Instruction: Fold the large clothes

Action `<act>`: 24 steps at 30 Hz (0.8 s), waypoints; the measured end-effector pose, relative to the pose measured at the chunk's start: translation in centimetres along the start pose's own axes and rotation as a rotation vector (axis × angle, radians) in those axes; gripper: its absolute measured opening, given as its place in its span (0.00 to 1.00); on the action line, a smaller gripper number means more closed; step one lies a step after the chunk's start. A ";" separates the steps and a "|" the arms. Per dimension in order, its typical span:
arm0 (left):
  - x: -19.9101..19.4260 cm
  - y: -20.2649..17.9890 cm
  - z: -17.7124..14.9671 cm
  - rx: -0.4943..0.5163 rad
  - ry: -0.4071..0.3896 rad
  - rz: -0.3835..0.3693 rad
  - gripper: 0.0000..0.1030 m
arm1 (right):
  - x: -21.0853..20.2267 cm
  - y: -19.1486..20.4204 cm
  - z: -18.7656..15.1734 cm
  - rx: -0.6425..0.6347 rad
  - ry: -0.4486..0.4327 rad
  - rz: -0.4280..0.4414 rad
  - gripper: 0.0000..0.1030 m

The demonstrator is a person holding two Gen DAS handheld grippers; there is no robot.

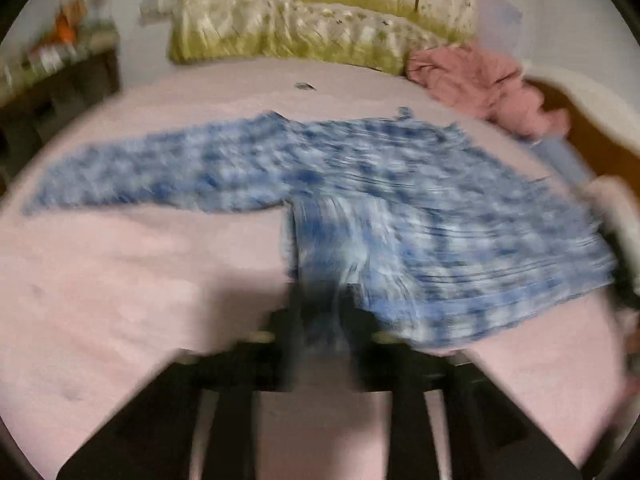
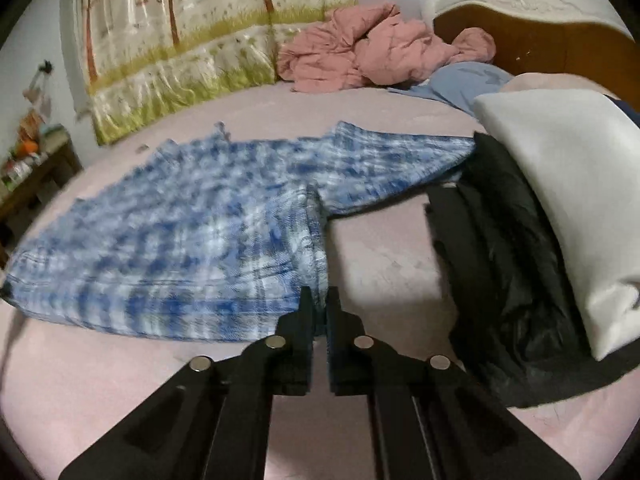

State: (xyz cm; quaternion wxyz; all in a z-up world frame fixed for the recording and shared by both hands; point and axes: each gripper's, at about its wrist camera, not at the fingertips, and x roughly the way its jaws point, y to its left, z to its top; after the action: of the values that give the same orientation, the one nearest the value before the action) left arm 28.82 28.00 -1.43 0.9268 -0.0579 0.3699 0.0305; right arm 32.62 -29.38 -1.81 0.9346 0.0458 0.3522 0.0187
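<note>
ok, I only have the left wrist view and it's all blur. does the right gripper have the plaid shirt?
Observer: Yes. The right gripper is shut on the plaid shirt at its hem corner.
Operator: Anything close on that side?
Observer: A black garment lies just right of the gripper, with a white pillow on top of it.
Operator: Touching the shirt?
Observer: The sleeve runs up to its edge; contact unclear.
</note>
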 end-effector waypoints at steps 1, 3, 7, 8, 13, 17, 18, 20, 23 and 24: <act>-0.4 -0.2 -0.4 0.011 -0.044 0.017 0.57 | 0.1 0.1 -0.3 -0.013 -0.005 -0.016 0.09; -1.5 -1.0 -0.9 0.030 -0.119 0.002 0.57 | -0.4 0.5 -1.0 -0.043 -0.026 -0.046 0.18; -3.1 -4.8 -1.6 0.160 -0.146 -0.045 0.72 | -2.8 2.5 -1.6 -0.193 -0.081 -0.029 0.71; -3.2 -6.1 -1.8 0.203 -0.128 -0.060 0.72 | -3.3 3.0 -1.7 -0.216 -0.084 0.006 0.72; -0.3 -13.0 -2.4 0.485 0.097 -0.059 0.76 | -0.3 10.6 -1.1 -0.565 0.114 0.064 0.74; 3.6 -15.3 -3.3 0.586 0.146 0.117 0.79 | 3.5 14.9 -1.2 -0.727 0.167 -0.037 0.74; 4.8 -15.4 -3.5 0.591 0.141 0.184 0.88 | 4.5 15.2 -1.0 -0.719 0.160 -0.076 0.74; 5.6 -15.0 -3.3 0.564 0.061 0.240 0.98 | 5.7 15.1 -0.6 -0.690 0.103 -0.115 0.74; 6.3 -14.2 -2.5 0.531 0.005 0.321 0.90 | 7.1 13.8 0.3 -0.622 0.043 -0.199 0.69; 6.4 -13.7 -2.4 0.533 -0.014 0.362 0.66 | 7.5 13.3 0.4 -0.606 0.039 -0.227 0.46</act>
State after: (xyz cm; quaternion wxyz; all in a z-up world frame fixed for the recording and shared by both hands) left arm 33.18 14.20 -6.47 0.8914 0.2537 0.3626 0.0974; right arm 38.47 -15.68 -5.07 0.8948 -0.2745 0.3515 0.0192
